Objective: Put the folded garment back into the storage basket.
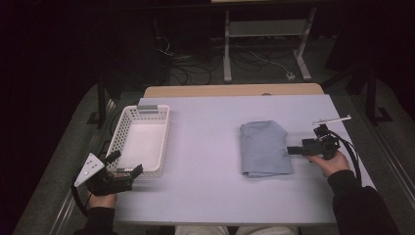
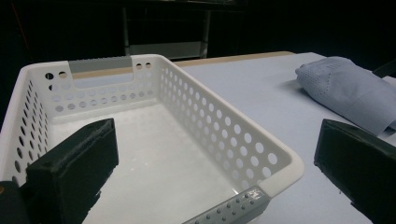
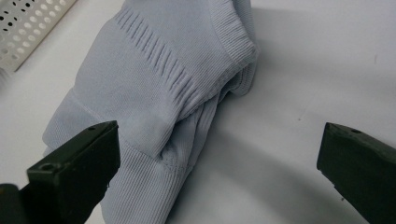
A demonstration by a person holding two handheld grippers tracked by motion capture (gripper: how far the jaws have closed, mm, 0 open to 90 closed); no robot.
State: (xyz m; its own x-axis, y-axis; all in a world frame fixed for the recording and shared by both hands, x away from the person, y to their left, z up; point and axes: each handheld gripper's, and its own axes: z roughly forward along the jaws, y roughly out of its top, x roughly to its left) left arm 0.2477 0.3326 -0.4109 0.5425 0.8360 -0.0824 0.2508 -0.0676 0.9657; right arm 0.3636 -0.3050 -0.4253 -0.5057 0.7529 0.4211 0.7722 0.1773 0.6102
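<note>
My left gripper [image 1: 128,163] jaws spread wide, empty, at near-right corner of empty white perforated plastic basket [image 1: 125,128] by table's left edge; my right gripper [image 1: 292,150] wide open, empty, beside folded light-blue knit garment [image 1: 264,148] right of centre

White basket [image 1: 139,139] dotted with round holes, grey handle strips at both ends, sitting on a pale lavender-grey bench [image 1: 210,176] with a tan wooden far edge. The folded garment [image 1: 264,147] is light blue, ribbed knit at cuffs and hems. Both claws are matte black.
</note>
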